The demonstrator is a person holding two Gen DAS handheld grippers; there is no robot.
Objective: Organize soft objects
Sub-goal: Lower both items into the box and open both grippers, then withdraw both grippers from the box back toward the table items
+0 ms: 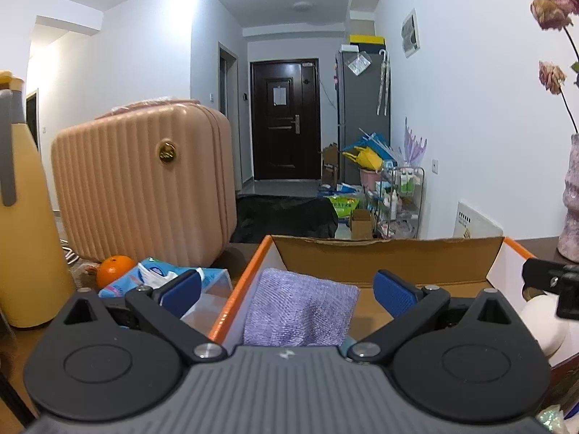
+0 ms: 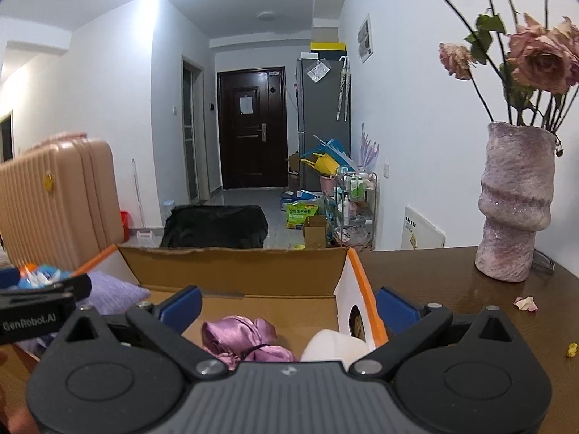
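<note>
Left gripper (image 1: 287,291) and right gripper (image 2: 287,307), both with jaws spread wide and empty, above an orange-edged cardboard box (image 2: 231,271) on the brown tabletop (image 2: 452,289). Inside the box: a lavender cloth (image 1: 300,311) at its left side, a pink satin item (image 2: 242,340) and a white soft object (image 2: 333,345) toward its right wall. A tissue pack (image 1: 152,275) lies outside the box, to its left.

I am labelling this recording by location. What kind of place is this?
Most likely a lived-in apartment: a dark entry door beyond a hallway, a fridge beside it, and a vase of dried roses on a wooden table.
</note>
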